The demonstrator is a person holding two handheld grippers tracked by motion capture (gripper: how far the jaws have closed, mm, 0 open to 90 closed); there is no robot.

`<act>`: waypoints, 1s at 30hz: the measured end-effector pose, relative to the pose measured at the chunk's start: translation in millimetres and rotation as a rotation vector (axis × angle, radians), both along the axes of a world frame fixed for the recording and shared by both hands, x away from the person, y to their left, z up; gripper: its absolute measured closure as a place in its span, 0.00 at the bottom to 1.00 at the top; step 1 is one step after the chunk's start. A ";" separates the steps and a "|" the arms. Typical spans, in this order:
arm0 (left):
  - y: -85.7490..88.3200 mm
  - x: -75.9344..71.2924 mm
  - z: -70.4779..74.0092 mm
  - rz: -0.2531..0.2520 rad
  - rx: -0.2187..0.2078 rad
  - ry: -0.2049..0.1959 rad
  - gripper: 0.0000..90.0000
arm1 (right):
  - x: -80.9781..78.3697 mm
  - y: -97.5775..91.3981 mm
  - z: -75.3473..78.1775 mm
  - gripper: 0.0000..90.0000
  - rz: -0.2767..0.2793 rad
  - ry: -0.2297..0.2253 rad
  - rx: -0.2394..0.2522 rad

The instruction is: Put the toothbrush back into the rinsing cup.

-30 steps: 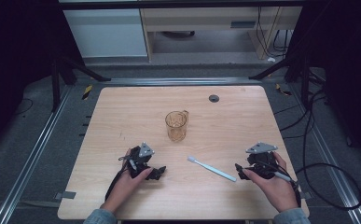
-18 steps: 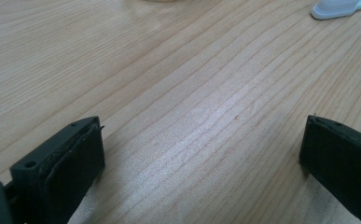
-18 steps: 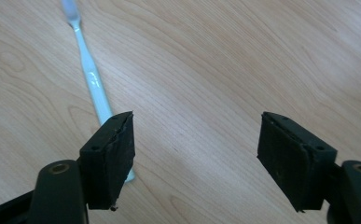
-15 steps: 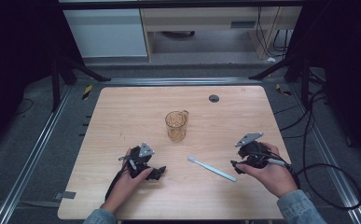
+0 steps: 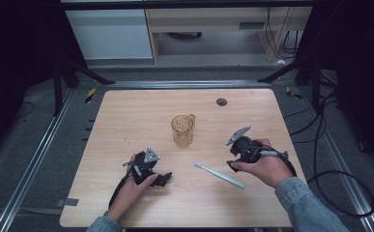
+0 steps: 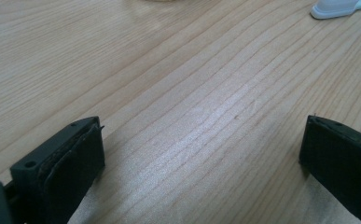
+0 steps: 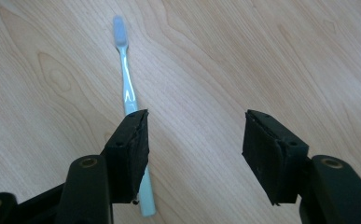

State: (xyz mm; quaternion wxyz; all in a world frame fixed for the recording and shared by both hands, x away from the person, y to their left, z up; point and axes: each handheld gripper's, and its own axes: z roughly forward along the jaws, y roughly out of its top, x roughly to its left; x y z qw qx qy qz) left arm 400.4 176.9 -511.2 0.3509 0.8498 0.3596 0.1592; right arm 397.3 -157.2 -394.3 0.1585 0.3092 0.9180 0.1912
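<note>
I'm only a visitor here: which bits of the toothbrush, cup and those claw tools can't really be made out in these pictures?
- toothbrush: right gripper view, the right gripper's jaw covers its lower handle.
- toothbrush, left gripper view: cut off by the top edge.
- cup: high view, too small to tell its contents.
- left gripper: high view, the hand covers its body.

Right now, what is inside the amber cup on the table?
The amber cup looks empty in the high view; through its clear wall only the wooden table shows. Its very bottom is too small to judge.

A lab: rig rails (image 5: 35,159), cables (image 5: 337,188) (dark curtains) around the table (image 5: 126,116).
</note>
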 end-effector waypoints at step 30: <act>0.0 -0.1 0.0 -0.001 0.000 0.000 0.00 | 21.7 45.0 -6.1 0.62 0.122 0.087 -0.073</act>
